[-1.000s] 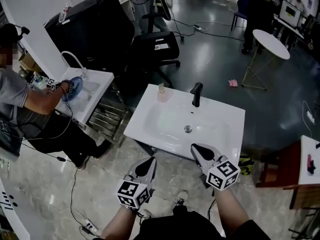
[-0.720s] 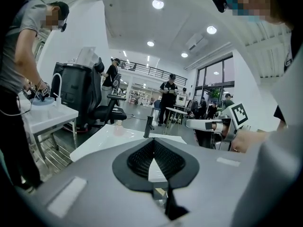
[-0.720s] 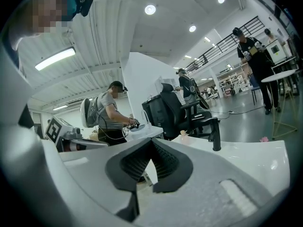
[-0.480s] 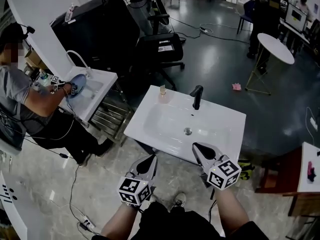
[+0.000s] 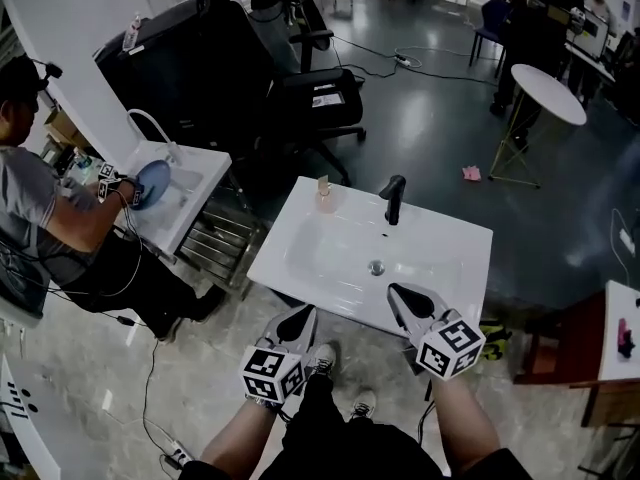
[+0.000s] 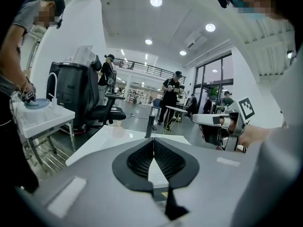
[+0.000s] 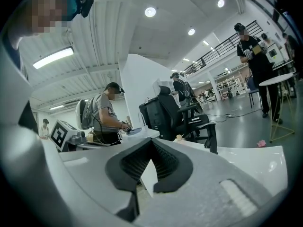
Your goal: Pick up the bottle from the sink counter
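Nearer the sink counter (image 5: 300,268) than before, the left gripper (image 5: 303,315) and right gripper (image 5: 400,293) are held clenched and empty, the bottle (image 5: 323,190) being seen upright on its far rim, left of the faucet (image 5: 392,200).

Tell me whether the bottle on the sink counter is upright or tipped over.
Upright: the bottle stands on its base at the back of the sink counter, neck up.
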A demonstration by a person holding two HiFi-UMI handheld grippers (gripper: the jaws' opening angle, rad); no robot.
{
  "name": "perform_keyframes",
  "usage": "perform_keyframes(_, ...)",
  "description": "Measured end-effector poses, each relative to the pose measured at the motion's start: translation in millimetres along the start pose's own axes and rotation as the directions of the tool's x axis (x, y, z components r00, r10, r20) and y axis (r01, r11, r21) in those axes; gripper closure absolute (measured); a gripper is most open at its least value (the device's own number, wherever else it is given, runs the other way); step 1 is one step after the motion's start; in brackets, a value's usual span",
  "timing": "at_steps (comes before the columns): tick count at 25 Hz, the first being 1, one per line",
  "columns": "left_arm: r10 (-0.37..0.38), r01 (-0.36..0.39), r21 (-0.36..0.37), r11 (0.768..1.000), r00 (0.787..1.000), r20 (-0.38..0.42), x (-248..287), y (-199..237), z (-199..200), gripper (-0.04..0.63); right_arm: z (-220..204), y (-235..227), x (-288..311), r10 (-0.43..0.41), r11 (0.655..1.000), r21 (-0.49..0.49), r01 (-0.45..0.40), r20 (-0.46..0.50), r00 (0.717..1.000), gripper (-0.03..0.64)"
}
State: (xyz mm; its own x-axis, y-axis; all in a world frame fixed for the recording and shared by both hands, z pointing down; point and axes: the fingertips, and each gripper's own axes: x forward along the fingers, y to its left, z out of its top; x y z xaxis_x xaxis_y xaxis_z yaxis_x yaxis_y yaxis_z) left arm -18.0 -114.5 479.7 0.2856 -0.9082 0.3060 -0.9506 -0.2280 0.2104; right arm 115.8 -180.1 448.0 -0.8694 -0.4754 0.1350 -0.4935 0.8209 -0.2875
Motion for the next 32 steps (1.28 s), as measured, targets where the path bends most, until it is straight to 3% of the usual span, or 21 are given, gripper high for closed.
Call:
perform_keyframes(16,-0.070,0.071,0.008,0.997,0.996,-0.060,86,70,15,0.527,-2,-36,60,-0.098,0.994,0.045,0.100,-0.040,0.994,0.617)
perform_keyframes(26,-0.096,0.097,0.015,0.995,0.992,-0.082,140,109,18,0.454,-4,-56,95,-0.142,0.987,0.070,0.146,-0.057,0.988,0.617)
perform_keyframes(32,-0.094,0.098,0.029,0.995,0.990,-0.103,173,133,16,0.374,-9,-65,113,-0.166,0.981,0.093,0.173,-0.074,0.983,0.617)
